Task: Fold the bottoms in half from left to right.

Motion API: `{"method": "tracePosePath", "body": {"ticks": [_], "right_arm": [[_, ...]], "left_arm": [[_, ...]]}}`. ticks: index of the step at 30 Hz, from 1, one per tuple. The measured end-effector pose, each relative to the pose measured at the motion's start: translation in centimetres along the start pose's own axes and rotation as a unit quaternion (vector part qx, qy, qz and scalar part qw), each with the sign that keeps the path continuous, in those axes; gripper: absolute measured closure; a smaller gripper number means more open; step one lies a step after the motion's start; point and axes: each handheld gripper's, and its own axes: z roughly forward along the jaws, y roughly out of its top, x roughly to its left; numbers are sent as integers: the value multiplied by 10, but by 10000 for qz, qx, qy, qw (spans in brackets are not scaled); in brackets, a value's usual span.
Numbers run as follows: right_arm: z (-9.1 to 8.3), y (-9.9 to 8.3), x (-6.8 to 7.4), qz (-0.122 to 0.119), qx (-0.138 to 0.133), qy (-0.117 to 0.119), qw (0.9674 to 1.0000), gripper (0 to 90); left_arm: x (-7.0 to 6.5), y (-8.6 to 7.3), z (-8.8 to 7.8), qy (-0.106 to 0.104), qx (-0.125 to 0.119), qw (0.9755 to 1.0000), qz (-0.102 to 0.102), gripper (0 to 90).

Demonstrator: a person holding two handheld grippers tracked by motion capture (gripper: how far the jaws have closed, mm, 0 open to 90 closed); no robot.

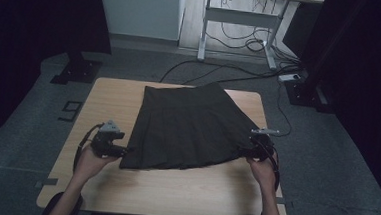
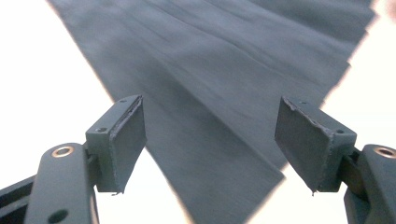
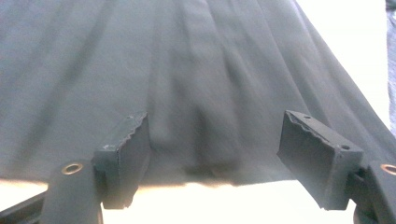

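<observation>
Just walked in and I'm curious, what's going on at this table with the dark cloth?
A person is working on a dark pleated skirt spread flat on a wooden table, with a handheld gripper in each hand. The left gripper sits at the skirt's near left hem corner and the right gripper at its near right corner. In both gripper views the jaws stand apart with nothing clamped between them; the fabric lies just beyond them. So right now the skirt rests on the table, not gripped.

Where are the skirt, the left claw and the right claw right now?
skirt (image 1: 190,127), high view, middle of the dark pleated cloth.
left claw (image 2: 210,140), left gripper view, midway between its open tips, over the skirt's corner.
right claw (image 3: 215,154), right gripper view, midway between its open tips, at the skirt's hem.
</observation>
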Motion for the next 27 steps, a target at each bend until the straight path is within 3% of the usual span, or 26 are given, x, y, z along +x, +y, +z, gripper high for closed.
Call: {"method": "tracePosePath", "body": {"ticks": [1,2,3,4,5,6,7,8,9,10,11,14,15,21,27], "right_arm": [[4,11,8,-6,-24,161,9999,233],[4,11,8,-6,-24,161,9999,233],[15,20,19,-126,27,270,9996,225],[15,20,19,-126,27,270,9996,225],[29,28,29,-199,110,329,9992,211],[29,28,29,-199,110,329,9992,211],[45,33,37,-211,165,329,9991,188],[45,33,37,-211,165,329,9991,188],[60,35,41,-180,237,254,9992,174],[60,35,41,-180,237,254,9992,174],[73,35,42,-87,346,164,9992,171],[84,30,38,50,362,37,9993,173],[86,28,37,44,363,16,9993,178],[90,18,45,-458,447,-246,9976,169],[83,10,45,-423,474,-135,9979,172]], "left_arm": [[11,6,12,86,-29,9999,-119,246],[11,6,12,86,-29,9999,-119,245],[18,11,28,148,5,9998,-132,240],[18,11,28,148,5,9998,-132,223],[22,15,46,181,85,9997,-120,193],[22,15,46,181,85,9997,-120,172],[24,17,64,259,254,9993,-57,157],[24,17,64,259,254,9993,-57,157],[24,18,73,319,328,9990,-1,161],[25,17,80,373,418,9984,34,161],[29,16,92,400,532,9978,50,182],[31,13,101,320,642,9974,21,204],[29,11,106,422,696,9966,153,197],[22,5,104,528,608,9967,63,196],[11,-4,96,478,564,9972,104,196]]}}
